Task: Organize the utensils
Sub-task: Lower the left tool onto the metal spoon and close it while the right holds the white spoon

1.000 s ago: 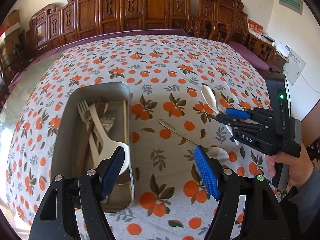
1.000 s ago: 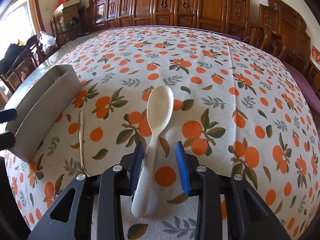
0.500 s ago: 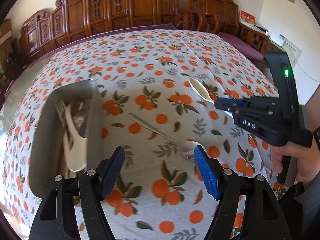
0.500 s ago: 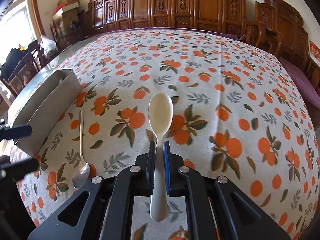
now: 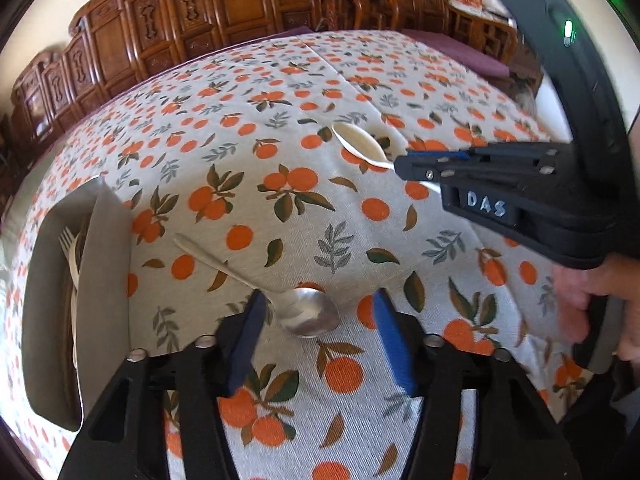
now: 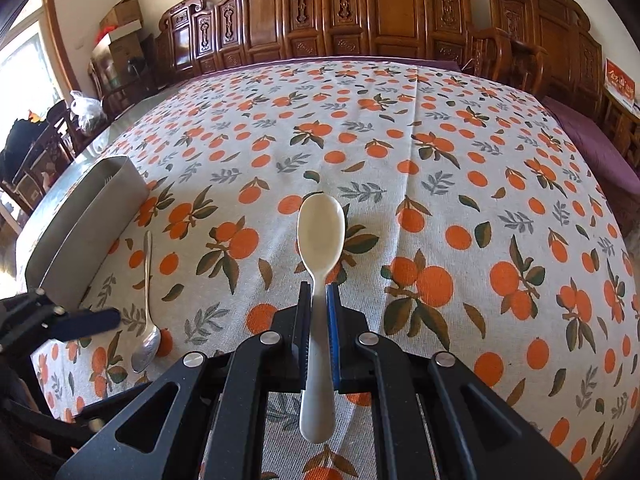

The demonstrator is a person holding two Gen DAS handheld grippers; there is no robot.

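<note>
A metal spoon (image 5: 310, 312) lies on the orange-print tablecloth, its handle pointing up-left toward the grey utensil box (image 5: 108, 248). My left gripper (image 5: 320, 296) hangs just over the spoon's bowl with the jaws closing; the bowl sits between the blue pads (image 5: 390, 340), which do not touch it. In the right wrist view, my right gripper (image 6: 319, 288) is shut on the handle of a white spoon (image 6: 322, 232), bowl pointing away. From the left wrist view the white spoon (image 5: 360, 144) sticks out of that right gripper (image 5: 404, 166). Forks (image 5: 68, 244) lie in the box.
The grey box (image 6: 88, 224) stands near the table's left edge, with the metal spoon (image 6: 146, 344) just right of it. Carved wooden chairs (image 6: 360, 20) line the far side. A person's hand (image 5: 592, 304) grips the right gripper's handle. Cardboard boxes (image 6: 120, 36) stand far left.
My left gripper has moved right from over the box to over the metal spoon, and its jaws have narrowed. The right gripper has shut on the white spoon's handle.
</note>
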